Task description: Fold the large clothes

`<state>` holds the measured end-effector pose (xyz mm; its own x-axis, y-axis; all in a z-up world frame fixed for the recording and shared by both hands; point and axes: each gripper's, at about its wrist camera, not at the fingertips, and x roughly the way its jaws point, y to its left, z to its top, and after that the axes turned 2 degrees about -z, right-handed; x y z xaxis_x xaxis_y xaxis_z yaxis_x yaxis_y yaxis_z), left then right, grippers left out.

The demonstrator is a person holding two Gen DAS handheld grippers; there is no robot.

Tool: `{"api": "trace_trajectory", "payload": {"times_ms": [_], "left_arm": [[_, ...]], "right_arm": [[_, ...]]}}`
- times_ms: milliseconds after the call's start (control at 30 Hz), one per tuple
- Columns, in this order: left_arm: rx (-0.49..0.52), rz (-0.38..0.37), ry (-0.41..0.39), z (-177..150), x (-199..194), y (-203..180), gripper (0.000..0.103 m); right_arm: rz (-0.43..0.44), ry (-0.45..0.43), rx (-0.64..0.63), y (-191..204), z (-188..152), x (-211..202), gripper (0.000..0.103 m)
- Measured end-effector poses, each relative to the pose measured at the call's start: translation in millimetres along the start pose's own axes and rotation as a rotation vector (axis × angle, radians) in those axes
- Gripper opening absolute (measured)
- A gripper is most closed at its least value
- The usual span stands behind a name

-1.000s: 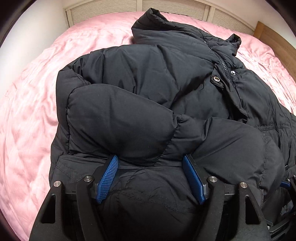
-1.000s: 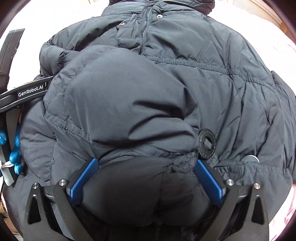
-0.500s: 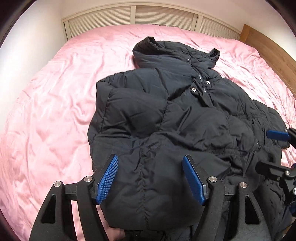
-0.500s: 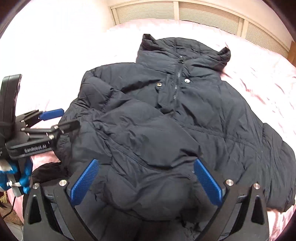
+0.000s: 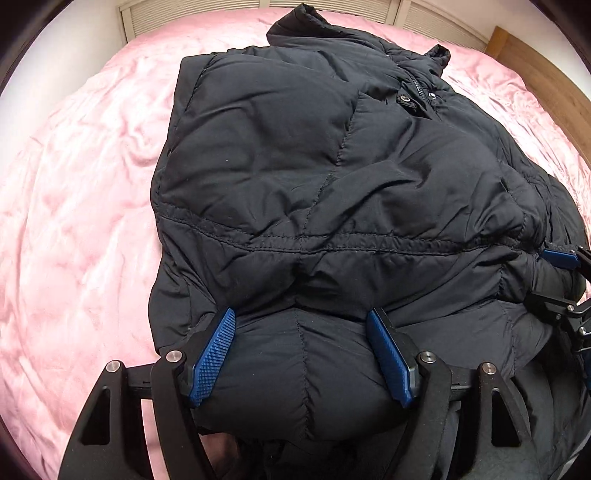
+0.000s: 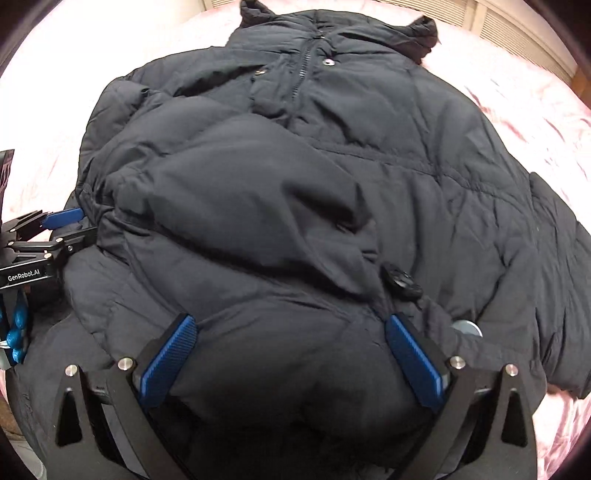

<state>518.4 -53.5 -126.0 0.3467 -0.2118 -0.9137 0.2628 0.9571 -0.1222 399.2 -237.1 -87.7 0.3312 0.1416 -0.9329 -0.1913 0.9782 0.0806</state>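
A black puffy jacket (image 5: 314, 166) lies front-up on a pink bed, collar at the far end. Its lower part is doubled up over the chest, and a stitched hem seam runs across the left wrist view. My left gripper (image 5: 301, 321) is shut on a thick bulge of the jacket's near edge, which fills the gap between its blue pads. In the right wrist view the jacket (image 6: 332, 166) shows its zip and snaps, and my right gripper (image 6: 290, 325) is shut on a similar bulge. Each gripper shows in the other's view: right gripper (image 5: 554, 278), left gripper (image 6: 75, 225).
The pink bedspread (image 5: 74, 221) spreads wide to the left and beyond the collar. A slatted white panel (image 5: 424, 18) and a wooden board (image 5: 546, 74) stand at the bed's far end. A blue-gloved hand (image 6: 16, 332) holds the left gripper. A black round button (image 6: 400, 282) sits on the jacket.
Both grippers have carried the held edge of the jacket toward the collar. The jacket, stretched out long half a second ago, now lies doubled and fills both views.
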Motion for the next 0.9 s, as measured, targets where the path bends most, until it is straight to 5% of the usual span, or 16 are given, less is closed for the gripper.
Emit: {"api": "trace_trajectory", "payload": {"times_ms": [433, 900], "left_arm": [[-0.06, 0.067, -0.072, 9.3, -59.3, -41.2, 0.073], [-0.06, 0.073, -0.04, 7.7, -80.5, -114.2, 0.073]], "right_arm": [[-0.009, -0.057, 0.172, -68.4, -58.5, -77.8, 0.103], [-0.088, -0.066, 0.267, -137.1, -106.5, -105.7, 0.103]]}}
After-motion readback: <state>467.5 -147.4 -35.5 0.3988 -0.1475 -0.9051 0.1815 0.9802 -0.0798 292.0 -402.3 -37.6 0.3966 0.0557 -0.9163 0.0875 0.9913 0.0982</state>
